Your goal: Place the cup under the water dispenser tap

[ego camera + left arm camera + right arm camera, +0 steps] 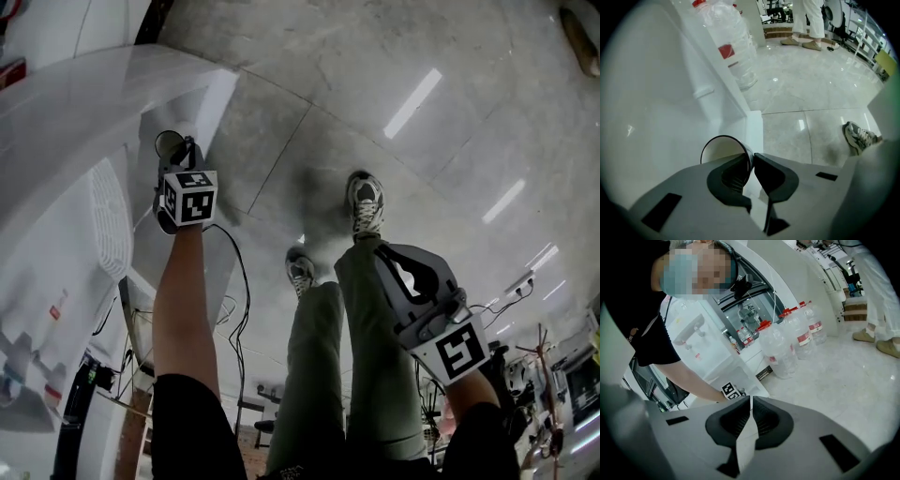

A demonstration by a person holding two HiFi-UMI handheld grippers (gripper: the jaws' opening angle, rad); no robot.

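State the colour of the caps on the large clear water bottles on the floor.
Red: the plastic bottle caps show best in the right gripper view.

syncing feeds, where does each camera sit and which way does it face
Head view: on the head, facing steeply down at glossy grey floor tiles; forearms, legs, shoes show.
Left gripper view: on left tongs, facing the dark-rimmed pale cup they pinch; shoe shows.
Right gripper view: on right tongs, shut, facing their torso and arm.
Shared: that cup, head and left gripper views.
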